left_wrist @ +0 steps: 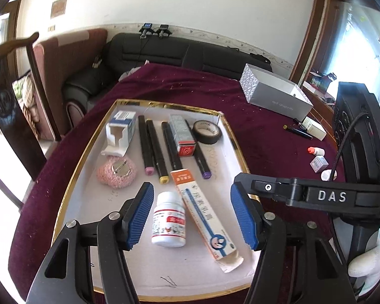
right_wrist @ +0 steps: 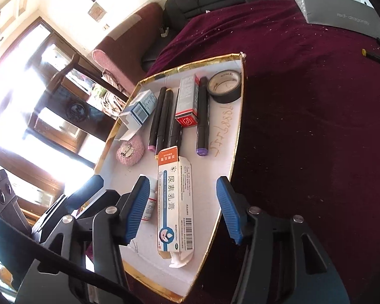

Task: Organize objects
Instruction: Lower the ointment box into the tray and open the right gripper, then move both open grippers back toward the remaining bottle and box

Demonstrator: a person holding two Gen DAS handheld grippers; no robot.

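Note:
A shallow white tray with a gold rim (left_wrist: 71,182) (right_wrist: 236,136) lies on the maroon cloth. In it lie a white pill bottle (left_wrist: 168,224), a long ointment box (left_wrist: 202,212) (right_wrist: 174,202), several black markers (left_wrist: 154,149) (right_wrist: 202,111), a black tape roll (left_wrist: 207,131) (right_wrist: 225,85), a red-ended box (left_wrist: 183,135) (right_wrist: 187,98), a small open white-blue box (left_wrist: 120,133) (right_wrist: 139,109) and a pink knitted piece (left_wrist: 116,172) (right_wrist: 130,150). My left gripper (left_wrist: 192,212) is open above the bottle and ointment box. My right gripper (right_wrist: 183,207) is open over the ointment box.
A grey-white carton (left_wrist: 276,91) (right_wrist: 334,2) stands at the table's far right. Small bottles (left_wrist: 316,150), a little box (left_wrist: 318,163) and a pen (left_wrist: 297,129) lie on the cloth to the right. A dark sofa (left_wrist: 164,50) and a wooden chair (left_wrist: 10,96) stand beyond the table.

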